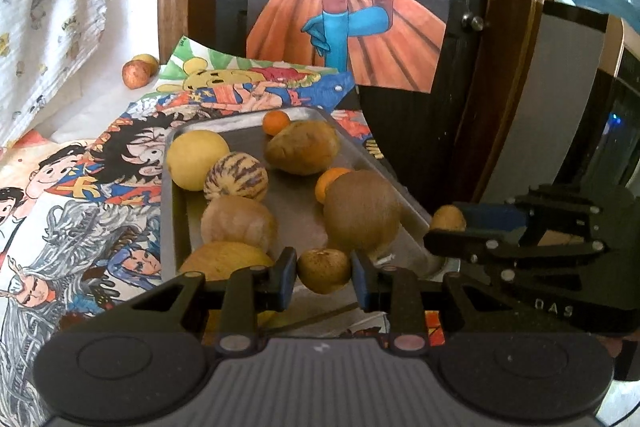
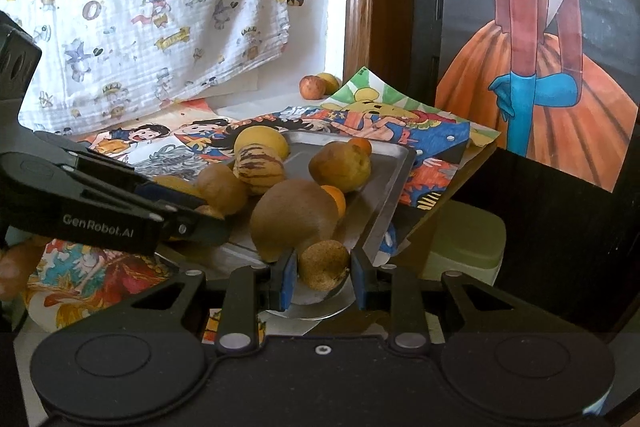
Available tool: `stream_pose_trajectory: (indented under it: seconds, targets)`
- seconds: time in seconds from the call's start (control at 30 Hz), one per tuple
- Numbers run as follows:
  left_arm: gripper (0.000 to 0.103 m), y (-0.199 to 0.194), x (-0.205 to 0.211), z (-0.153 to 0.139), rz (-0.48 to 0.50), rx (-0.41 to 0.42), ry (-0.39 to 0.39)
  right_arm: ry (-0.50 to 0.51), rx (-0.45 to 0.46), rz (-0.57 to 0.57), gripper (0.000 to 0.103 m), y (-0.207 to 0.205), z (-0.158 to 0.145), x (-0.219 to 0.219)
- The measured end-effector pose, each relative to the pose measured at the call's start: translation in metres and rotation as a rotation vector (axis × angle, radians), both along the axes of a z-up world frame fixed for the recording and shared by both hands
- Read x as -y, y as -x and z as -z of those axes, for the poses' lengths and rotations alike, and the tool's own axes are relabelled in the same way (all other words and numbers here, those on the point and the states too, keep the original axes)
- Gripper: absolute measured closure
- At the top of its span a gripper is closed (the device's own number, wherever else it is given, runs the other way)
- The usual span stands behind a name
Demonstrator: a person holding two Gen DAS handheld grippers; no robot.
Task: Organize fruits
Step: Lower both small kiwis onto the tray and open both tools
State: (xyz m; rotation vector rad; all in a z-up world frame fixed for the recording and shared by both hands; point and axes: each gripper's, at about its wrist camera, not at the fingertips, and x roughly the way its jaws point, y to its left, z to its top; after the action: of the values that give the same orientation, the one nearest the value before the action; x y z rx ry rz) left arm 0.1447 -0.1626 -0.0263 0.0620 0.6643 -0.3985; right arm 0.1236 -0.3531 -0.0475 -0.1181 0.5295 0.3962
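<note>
Between our left gripper's (image 1: 324, 277) pads sits a small brown fruit (image 1: 324, 270), gripped at lower centre; our right gripper (image 2: 324, 277) likewise clamps a speckled fruit (image 2: 324, 264) beside the metal tray (image 2: 394, 167).

striped melon (image 1: 235, 177), yellow lemon (image 1: 197, 159), silver tray (image 1: 298, 205)

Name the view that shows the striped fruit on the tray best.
The left wrist view. There the striped fruit sits in the open on the metal tray, seen from above with its purple stripes clear. In the right wrist view it is lower and partly hidden behind a brown fruit.
</note>
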Motion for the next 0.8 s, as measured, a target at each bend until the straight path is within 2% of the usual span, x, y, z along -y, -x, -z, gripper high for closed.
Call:
stream_pose_trajectory:
  seconds: [0.27, 0.57, 0.8]
  targets:
    - [0.069, -0.002, 0.006, 0.008, 0.009, -0.026, -0.031, 0.004, 0.008, 0.0, 0.072, -0.006, 0.006, 0.003]
    - [0.069, 0.001, 0.014, 0.011, -0.002, -0.008, -0.081, 0.012, 0.017, -0.013, 0.072, -0.015, 0.011, 0.002]
    - [0.069, 0.002, 0.014, 0.011, 0.002, -0.001, -0.089, 0.033, 0.026, -0.029, 0.072, -0.018, 0.014, -0.002]
